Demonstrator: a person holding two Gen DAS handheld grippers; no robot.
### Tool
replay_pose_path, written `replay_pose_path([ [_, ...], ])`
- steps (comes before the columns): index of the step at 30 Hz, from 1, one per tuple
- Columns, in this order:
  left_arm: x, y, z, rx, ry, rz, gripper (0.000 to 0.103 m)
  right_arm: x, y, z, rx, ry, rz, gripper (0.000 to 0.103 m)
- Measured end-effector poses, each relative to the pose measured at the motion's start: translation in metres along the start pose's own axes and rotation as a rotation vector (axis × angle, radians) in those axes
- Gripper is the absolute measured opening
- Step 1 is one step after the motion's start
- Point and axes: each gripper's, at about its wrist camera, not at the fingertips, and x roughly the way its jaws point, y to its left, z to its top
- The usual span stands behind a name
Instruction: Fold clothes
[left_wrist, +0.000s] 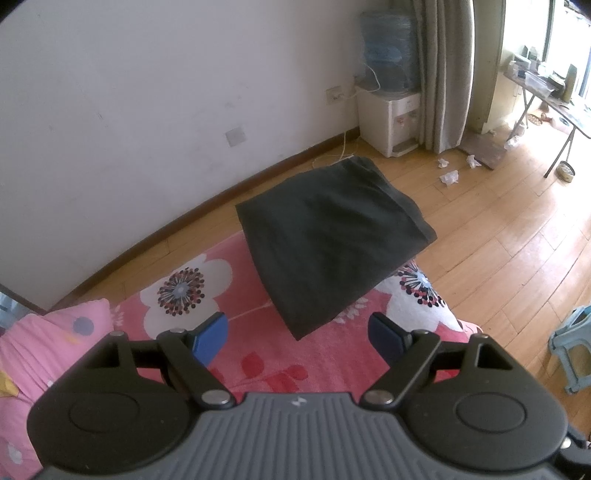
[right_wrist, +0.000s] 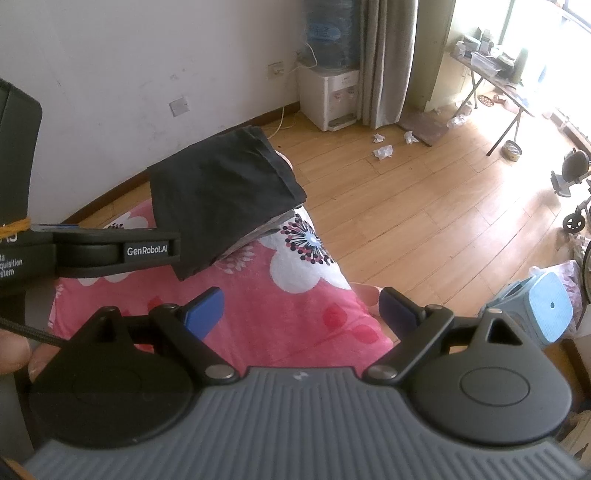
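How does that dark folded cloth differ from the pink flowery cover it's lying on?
The dark folded cloth is plain; the pink flowery cover has white flowers and red leaves. The cloth is a small stacked bundle; the cover spreads out wide beneath it. The cloth overhangs the far corner; the cover lies flat. Both are fabric.

White wall (left_wrist: 147, 92) on the left, wooden floor (left_wrist: 498, 240) bright with daylight, water dispenser (left_wrist: 388, 118) by the curtain (left_wrist: 443, 74), possibly a folding table (left_wrist: 546, 96) far right.

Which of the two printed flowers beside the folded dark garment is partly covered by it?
The flower at the blanket's floor-side corner: the dark garment overlaps its petals. The other flower, towards the wall, lies fully exposed, clear of the cloth.
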Motion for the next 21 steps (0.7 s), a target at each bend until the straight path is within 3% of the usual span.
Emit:
replay_pose_path([
  [21,0.0035,0.0080,0.0029,-0.002,0.009,-0.010,0.084,0.0003,0.0070,0.0012,-0.009,0.006,-0.008,0.091],
])
